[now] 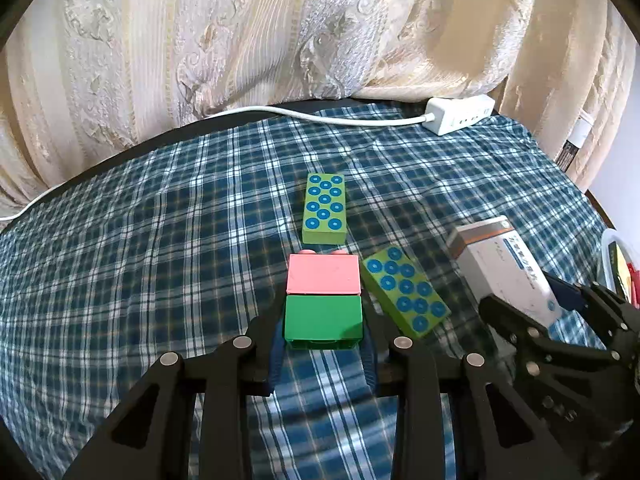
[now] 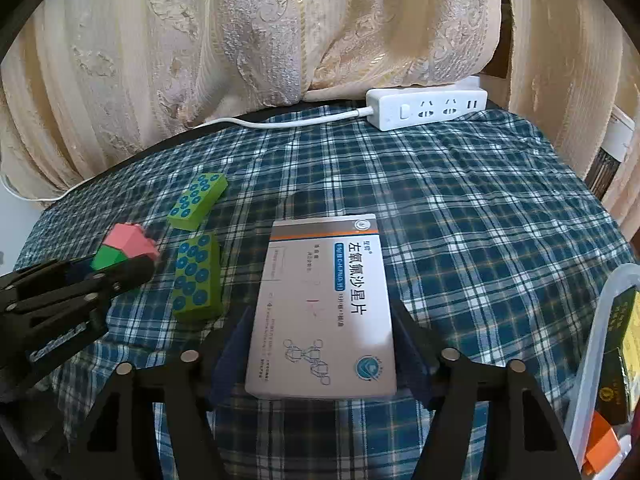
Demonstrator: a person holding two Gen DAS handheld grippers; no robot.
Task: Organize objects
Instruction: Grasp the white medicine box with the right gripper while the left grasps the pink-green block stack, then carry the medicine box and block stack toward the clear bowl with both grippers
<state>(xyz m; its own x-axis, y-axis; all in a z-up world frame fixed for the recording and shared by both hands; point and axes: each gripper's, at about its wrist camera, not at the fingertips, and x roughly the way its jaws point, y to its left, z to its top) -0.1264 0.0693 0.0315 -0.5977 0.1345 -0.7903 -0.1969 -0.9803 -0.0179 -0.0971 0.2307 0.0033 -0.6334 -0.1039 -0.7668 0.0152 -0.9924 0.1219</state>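
Note:
My left gripper is shut on the green half of a joined pink-and-green brick, which also shows in the right wrist view. My right gripper is shut on a white medicine box, also seen in the left wrist view. Two green blocks with blue dots lie on the plaid cloth: one farther off, one between the two grippers.
A white power strip with its cable lies at the table's far edge against the curtain. A clear plastic bin with boxes inside stands at the right. The plaid cloth covers the table.

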